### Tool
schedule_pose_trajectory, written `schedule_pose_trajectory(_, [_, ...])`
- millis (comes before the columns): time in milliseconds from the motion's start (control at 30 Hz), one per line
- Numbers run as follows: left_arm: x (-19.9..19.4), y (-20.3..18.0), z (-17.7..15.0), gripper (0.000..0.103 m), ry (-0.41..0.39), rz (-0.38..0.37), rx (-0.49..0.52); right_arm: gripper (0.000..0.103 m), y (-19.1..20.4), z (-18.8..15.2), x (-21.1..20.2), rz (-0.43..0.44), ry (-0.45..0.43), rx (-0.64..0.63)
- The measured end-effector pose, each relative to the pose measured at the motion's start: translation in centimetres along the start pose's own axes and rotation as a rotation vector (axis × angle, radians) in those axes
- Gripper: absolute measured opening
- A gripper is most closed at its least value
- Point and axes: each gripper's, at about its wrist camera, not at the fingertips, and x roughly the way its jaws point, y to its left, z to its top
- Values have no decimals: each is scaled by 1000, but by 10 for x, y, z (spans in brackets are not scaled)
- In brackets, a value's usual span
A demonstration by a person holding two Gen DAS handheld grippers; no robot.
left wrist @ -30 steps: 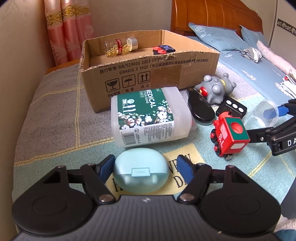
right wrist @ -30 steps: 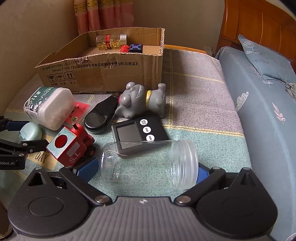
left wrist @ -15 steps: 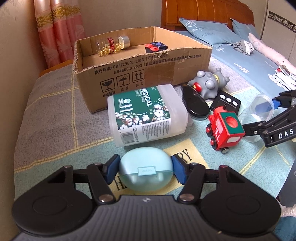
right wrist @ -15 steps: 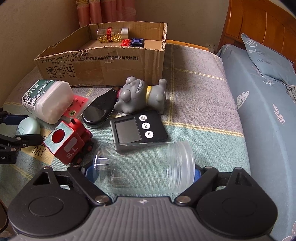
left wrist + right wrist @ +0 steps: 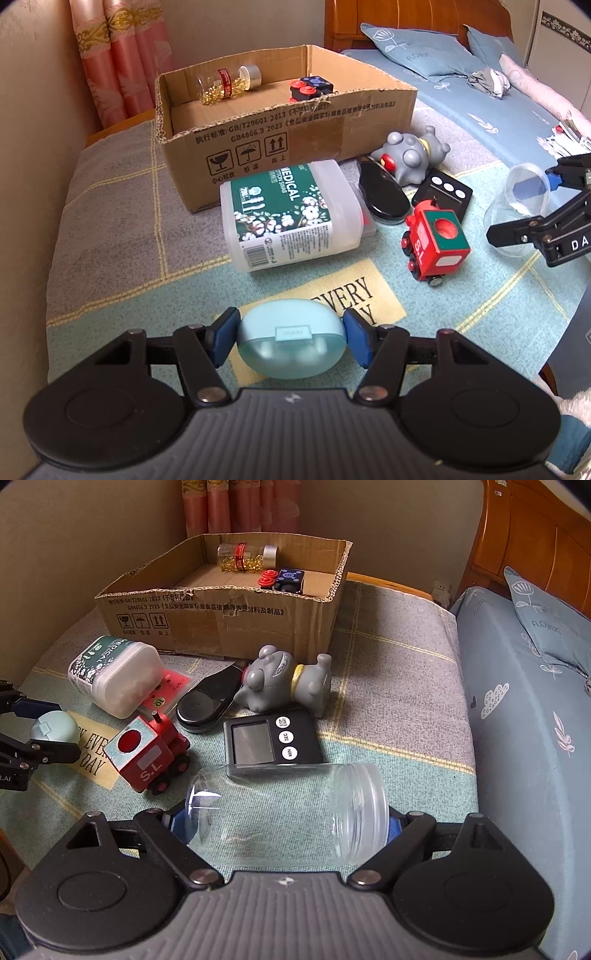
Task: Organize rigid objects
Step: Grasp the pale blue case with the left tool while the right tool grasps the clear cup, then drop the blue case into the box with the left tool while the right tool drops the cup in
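Observation:
My left gripper (image 5: 290, 341) is shut on a pale blue earbud case (image 5: 291, 338), held just above the blanket. My right gripper (image 5: 282, 821) is shut on a clear plastic jar (image 5: 288, 812) lying sideways between the pads, raised off the blanket. The jar also shows in the left wrist view (image 5: 524, 206). An open cardboard box (image 5: 280, 129) stands at the back with a bottle of yellow capsules (image 5: 229, 83) and a small red and blue toy (image 5: 308, 88) inside.
On the blanket lie a white medical swab tub (image 5: 291, 216), a red toy train (image 5: 434, 240), a black timer (image 5: 271, 738), a black oval case (image 5: 384, 190) and a grey toy (image 5: 284, 681). A blue-sheeted bed (image 5: 528, 701) lies to the right.
The left gripper closed on the earbud case and lifted it slightly. The right gripper lifted the jar a little off the blanket.

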Motion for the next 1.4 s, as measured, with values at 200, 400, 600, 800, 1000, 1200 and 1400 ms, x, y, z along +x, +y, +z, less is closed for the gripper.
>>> schedule_pose_trajectory(200, [-18,-2,12,60,-28,-12,0,93,1,6,-7,23,-15,-31])
schedule_pose_trajectory(400, [-38,-5,37,60,-101,-5,25,93,3,22,-17,38,-52,-79])
schedule_pose_trajectory(600, [-52,0,78,60,-188,11,33,93,4,43,-27,58,-105,-108])
schedule_pose_trajectory(800, [-45,14,122,60,-231,23,39,93,4,67,-35,63,-155,-131])
schedule_pose_trajectory(1000, [-17,31,152,60,-200,61,30,93,5,86,-41,63,-188,-147])
schedule_pose_trajectory(1200, [16,46,156,64,-194,108,-27,93,8,99,-40,55,-196,-164])
schedule_pose_trajectory(1400, [12,54,147,90,-211,95,-100,93,12,114,-36,48,-195,-174])
